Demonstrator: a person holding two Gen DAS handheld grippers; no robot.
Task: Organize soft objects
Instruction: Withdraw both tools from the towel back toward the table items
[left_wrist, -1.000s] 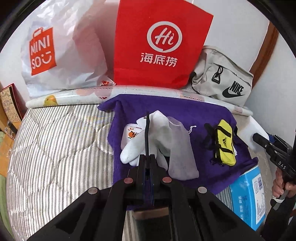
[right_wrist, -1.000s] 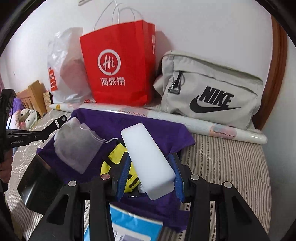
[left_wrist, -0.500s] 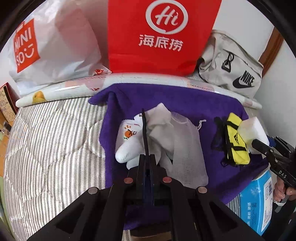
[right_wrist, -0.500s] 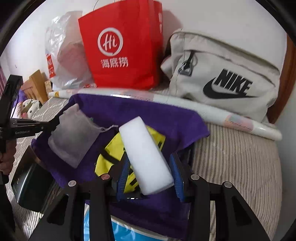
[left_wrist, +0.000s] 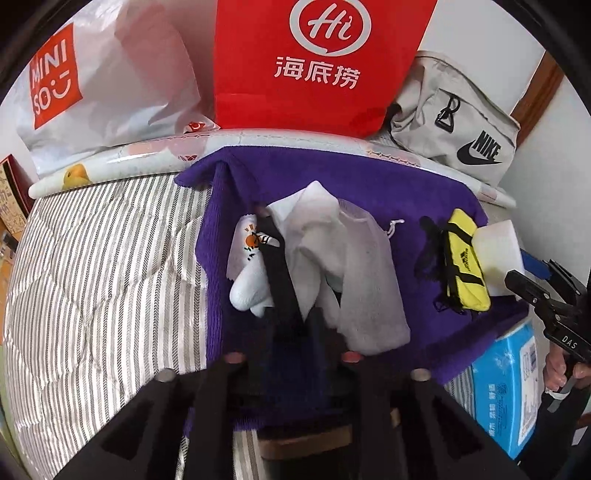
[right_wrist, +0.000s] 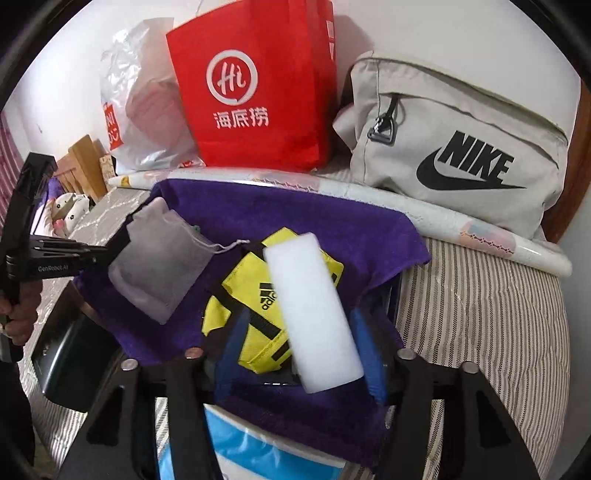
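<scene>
My right gripper is opening around the white sponge, which lies over the yellow pouch on the purple towel. My left gripper is opening over the white socks.

"miniso" on white bag, "nike" on grey bag, "adidas" on yellow pouch
</scene>
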